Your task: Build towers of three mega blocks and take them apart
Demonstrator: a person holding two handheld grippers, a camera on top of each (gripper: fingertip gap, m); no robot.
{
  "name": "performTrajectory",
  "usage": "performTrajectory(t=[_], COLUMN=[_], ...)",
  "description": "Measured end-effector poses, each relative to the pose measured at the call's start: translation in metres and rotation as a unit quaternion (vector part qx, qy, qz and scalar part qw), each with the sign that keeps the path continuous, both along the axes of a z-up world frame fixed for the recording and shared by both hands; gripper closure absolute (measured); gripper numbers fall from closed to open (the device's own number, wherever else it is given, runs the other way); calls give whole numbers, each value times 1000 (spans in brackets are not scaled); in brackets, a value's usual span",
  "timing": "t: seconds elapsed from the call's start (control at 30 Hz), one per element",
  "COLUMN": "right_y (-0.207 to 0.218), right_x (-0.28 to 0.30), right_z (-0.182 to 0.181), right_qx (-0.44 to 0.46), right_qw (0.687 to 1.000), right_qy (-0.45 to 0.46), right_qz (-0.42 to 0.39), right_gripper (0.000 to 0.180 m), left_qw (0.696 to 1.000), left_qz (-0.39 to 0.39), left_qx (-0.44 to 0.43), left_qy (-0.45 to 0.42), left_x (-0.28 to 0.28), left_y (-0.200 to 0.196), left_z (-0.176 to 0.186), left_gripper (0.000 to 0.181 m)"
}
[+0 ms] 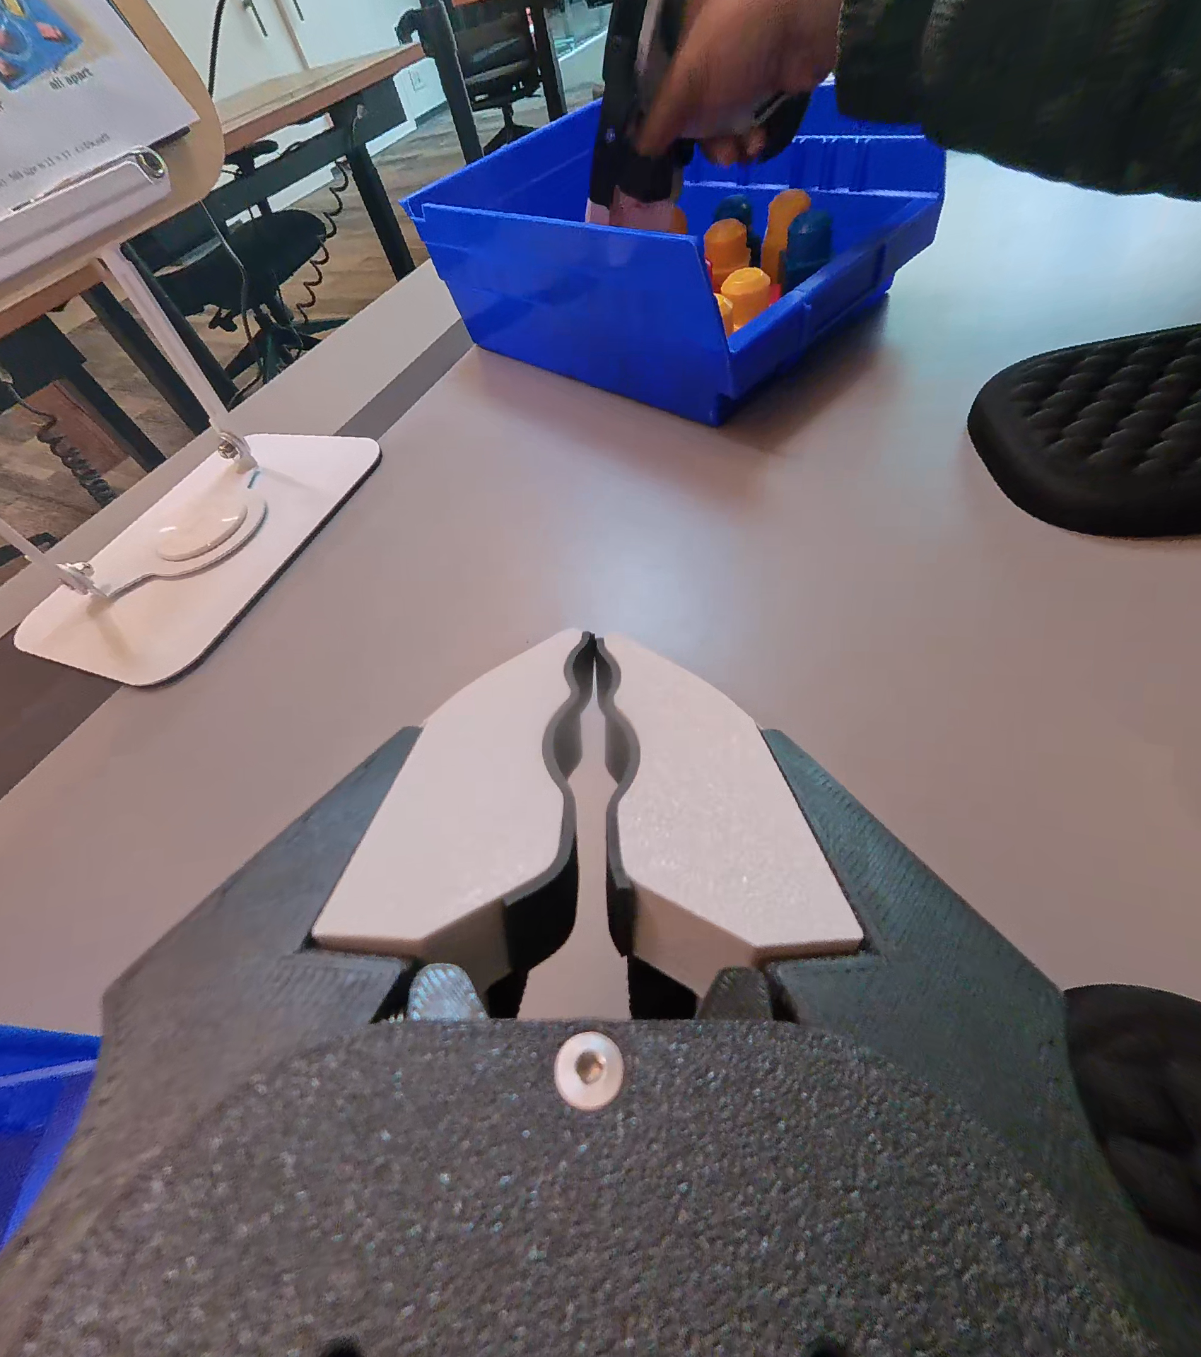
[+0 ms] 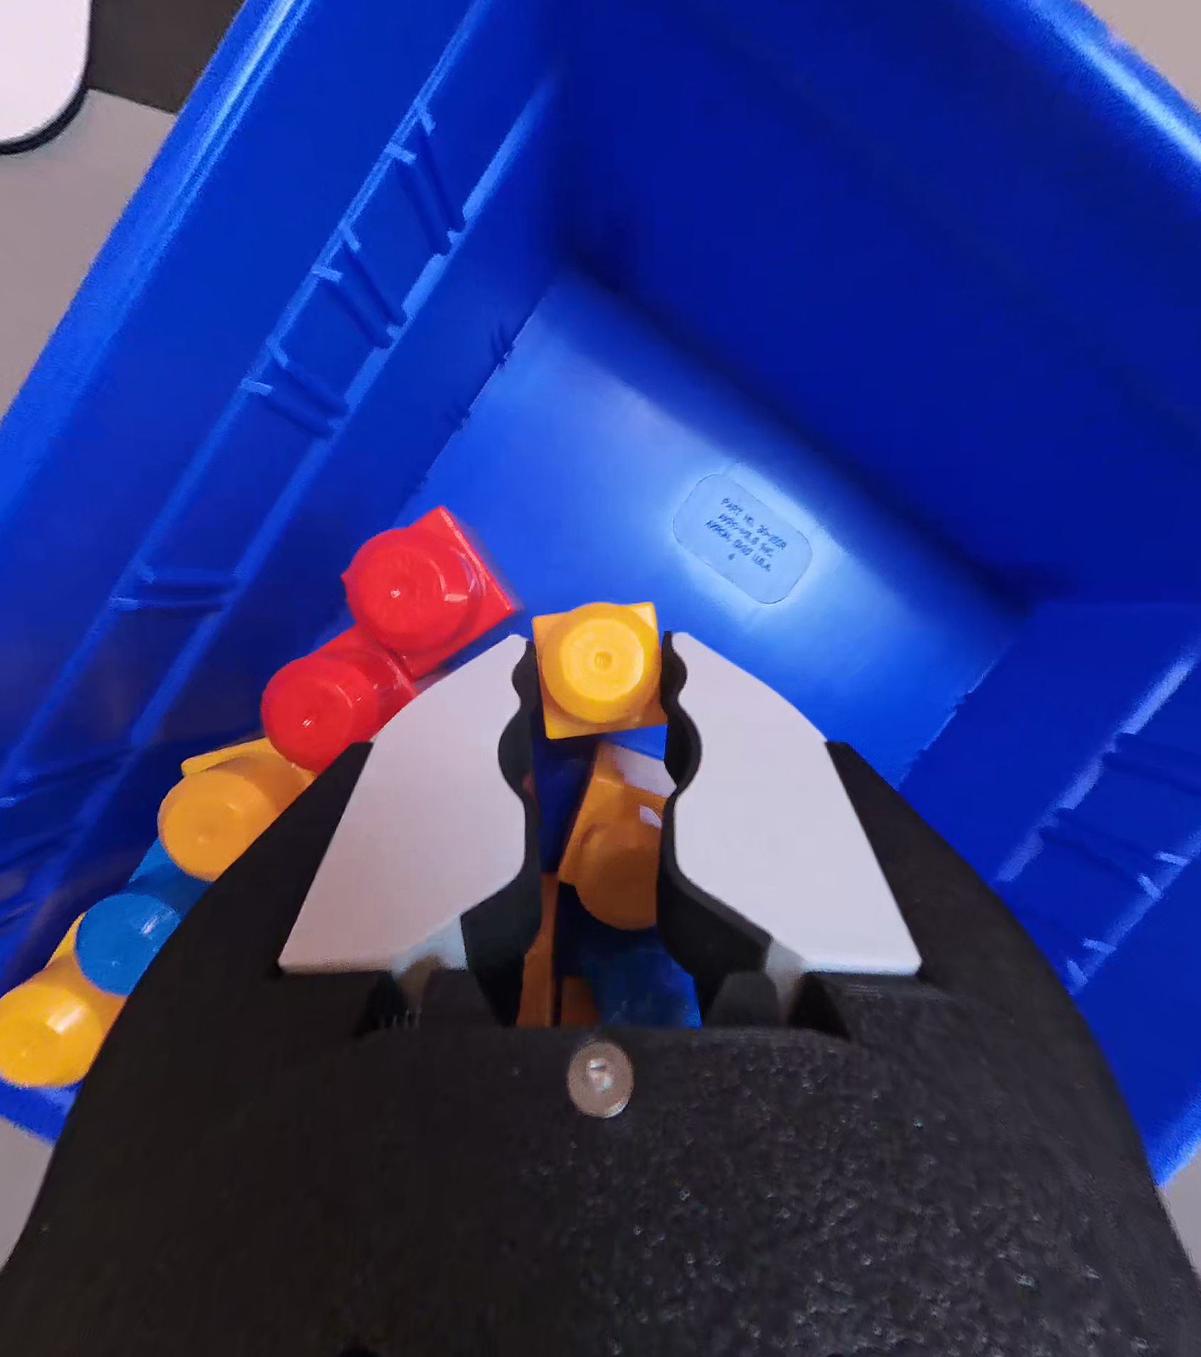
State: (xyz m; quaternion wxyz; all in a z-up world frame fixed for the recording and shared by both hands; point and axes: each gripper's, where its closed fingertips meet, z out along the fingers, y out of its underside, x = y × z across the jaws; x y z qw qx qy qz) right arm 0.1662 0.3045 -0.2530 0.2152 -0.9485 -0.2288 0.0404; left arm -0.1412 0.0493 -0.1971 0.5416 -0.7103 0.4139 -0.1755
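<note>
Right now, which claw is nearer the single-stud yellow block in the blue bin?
Right. The right claw is down inside the blue bin, its fingers on either side of the yellow block. The left claw sits shut over bare table, well short of the bin.

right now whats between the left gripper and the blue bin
Nothing: in the left wrist view only bare grey table lies between the shut left gripper and the blue bin.

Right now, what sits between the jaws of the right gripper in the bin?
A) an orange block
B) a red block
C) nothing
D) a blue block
A: in the right wrist view the right gripper has its jaws closed against both sides of a single orange block inside the blue bin.
</note>
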Motion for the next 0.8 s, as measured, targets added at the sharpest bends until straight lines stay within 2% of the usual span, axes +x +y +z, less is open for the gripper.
performTrajectory(t=[0.2,0.33,0.4,0.47,0.6,0.7,0.8], right_y=[-19,-22,-22,-20,-48,-94,-135], right_x=[-12,-16,-17,-23,-62,-94,-122], right_z=[-3,8,23,49,120,153,155], right_qx=[-56,-33,5,83,264,345,362], right_qw=[996,995,995,989,941,899,880], right_qy=[55,81,91,104,180,227,251], right_qz=[37,47,47,57,109,147,177], right_gripper=[145,138,135,134,134,134,131], left_qw=[1000,1000,1000,1000,998,986,953], left_qz=[-3,0,4,10,57,142,260], left_qx=[1,2,1,3,28,56,85], left_qy=[10,5,2,-1,-21,-72,-127], left_x=[2,0,-1,-3,-21,-63,-132], left_y=[-1,0,1,3,13,30,52], left_z=[-3,-1,-1,0,18,50,86], left_gripper=[181,181,181,180,180,181,180])
